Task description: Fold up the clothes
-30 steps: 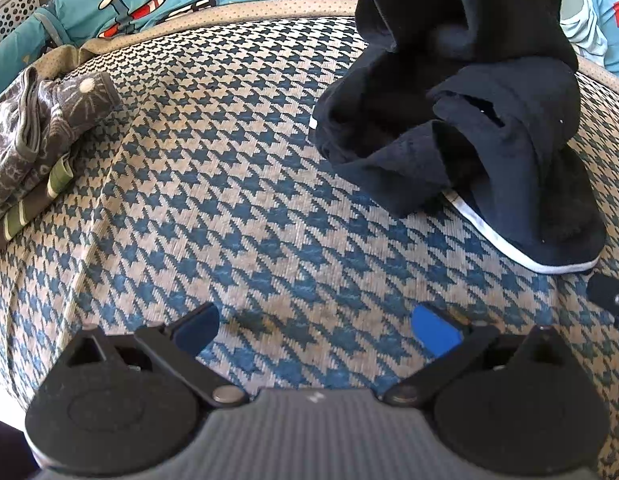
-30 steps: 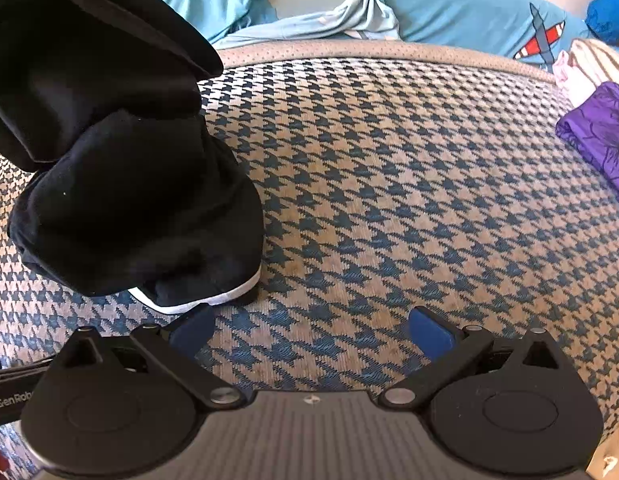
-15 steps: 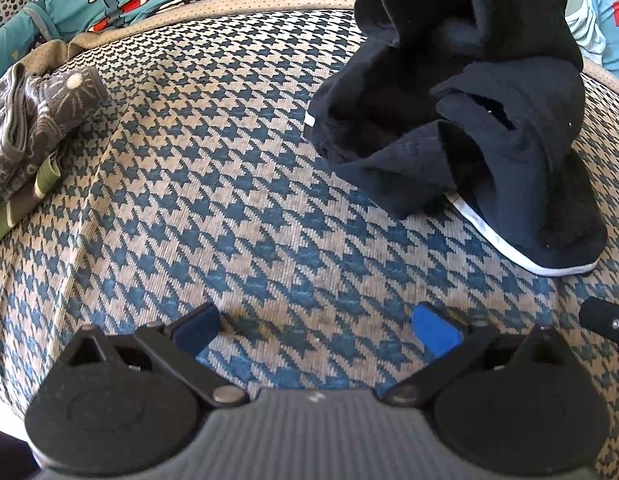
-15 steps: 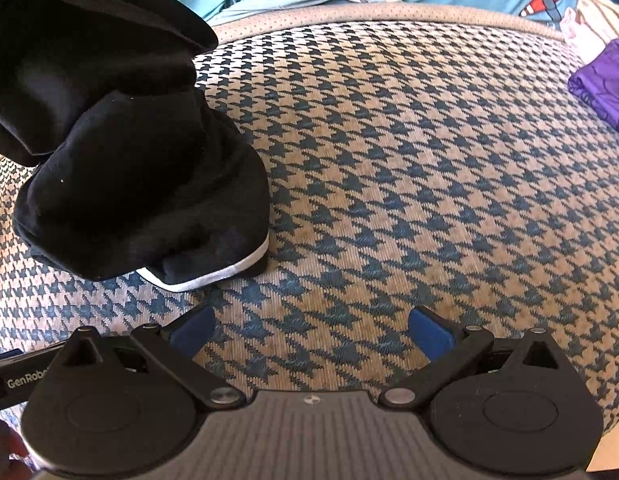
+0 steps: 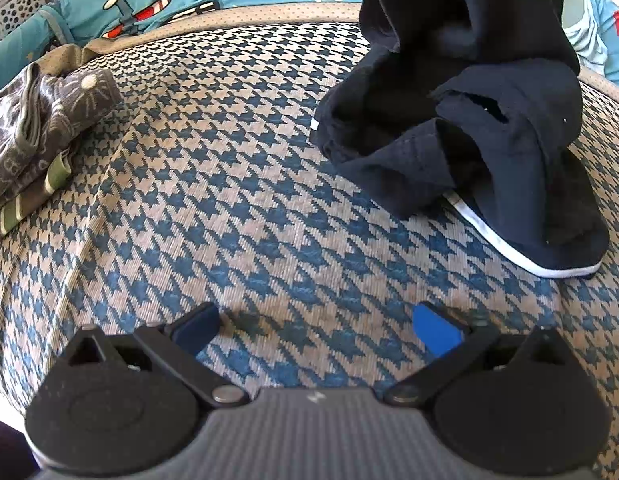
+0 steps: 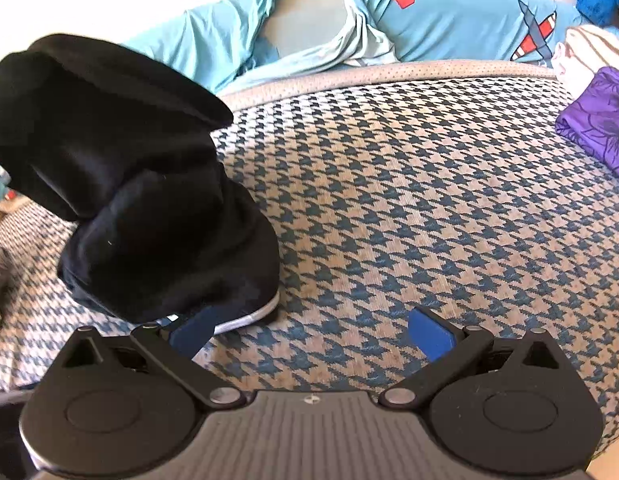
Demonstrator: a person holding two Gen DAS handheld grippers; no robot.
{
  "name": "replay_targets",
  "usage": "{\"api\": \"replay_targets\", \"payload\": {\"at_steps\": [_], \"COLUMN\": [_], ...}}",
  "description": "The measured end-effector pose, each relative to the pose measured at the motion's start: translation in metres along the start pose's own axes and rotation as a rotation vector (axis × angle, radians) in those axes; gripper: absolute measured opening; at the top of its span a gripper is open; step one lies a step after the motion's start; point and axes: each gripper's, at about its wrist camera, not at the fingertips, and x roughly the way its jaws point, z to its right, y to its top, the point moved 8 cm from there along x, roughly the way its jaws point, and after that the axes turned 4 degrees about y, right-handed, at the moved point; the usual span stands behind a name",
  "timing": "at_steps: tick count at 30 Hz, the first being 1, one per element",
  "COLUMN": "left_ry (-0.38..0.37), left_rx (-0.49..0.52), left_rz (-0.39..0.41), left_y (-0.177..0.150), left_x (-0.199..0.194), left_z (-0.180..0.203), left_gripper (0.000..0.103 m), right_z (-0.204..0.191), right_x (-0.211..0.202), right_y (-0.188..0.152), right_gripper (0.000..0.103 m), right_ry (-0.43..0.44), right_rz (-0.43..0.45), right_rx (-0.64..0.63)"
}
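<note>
Fingers of both the left gripper (image 5: 317, 330) and right gripper (image 6: 311, 334) are gaping empty near the limp, bunched black garment (image 5: 465, 128), whose white-trimmed hem (image 5: 521, 256) is looking easiest to pinch.

Matt black garment (image 5: 489, 140), seemingly fleecy, woven cover (image 5: 249, 220)

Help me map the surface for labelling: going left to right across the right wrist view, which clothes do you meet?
Black garment with white trim → light blue airplane-print fabric → cream striped cloth → purple floral garment.
</note>
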Motion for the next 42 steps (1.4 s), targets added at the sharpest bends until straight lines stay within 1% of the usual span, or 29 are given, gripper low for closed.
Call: {"api": "replay_targets", "payload": {"at_steps": [6, 12, 21, 25, 30, 34, 42], "left_ry": [0.016, 0.026, 0.047, 0.062, 0.117, 0.147, 0.154], "left_rx": [-0.012, -0.025, -0.054, -0.059, -0.041, -0.02, -0.022], "left_rz": [0.01, 0.002, -0.027, -0.035, -0.041, -0.019, 0.043], "left_y": [-0.002, -0.003, -0.001, -0.001, 0.0, 0.001, 0.011], "left_x": [0.0, 0.001, -0.005, -0.005, -0.01, -0.019, -0.044], "left_z": [0.002, 0.003, -0.003, -0.003, 0.0, 0.005, 0.011], "left_gripper": [0.103, 0.103, 0.103, 0.103, 0.103, 0.103, 0.103], "right_z": [-0.003, 0.004, 0.004, 0.007, 0.01, 0.012, 0.014], "right_x": [-0.011, -0.018, -0.021, -0.023, -0.027, -0.03, -0.035], "right_y": [0.005, 0.011, 0.01, 0.011, 0.012, 0.014, 0.015], "right_gripper": [0.103, 0.103, 0.103, 0.103, 0.103, 0.103, 0.103], "right_ry": [0.021, 0.039, 0.079, 0.08, 0.088, 0.087, 0.085], "right_rz": [0.043, 0.075, 0.054, 0.061, 0.071, 0.077, 0.092], "right_rx": [0.002, 0.02, 0.029, 0.038, 0.048, 0.049, 0.045]}}
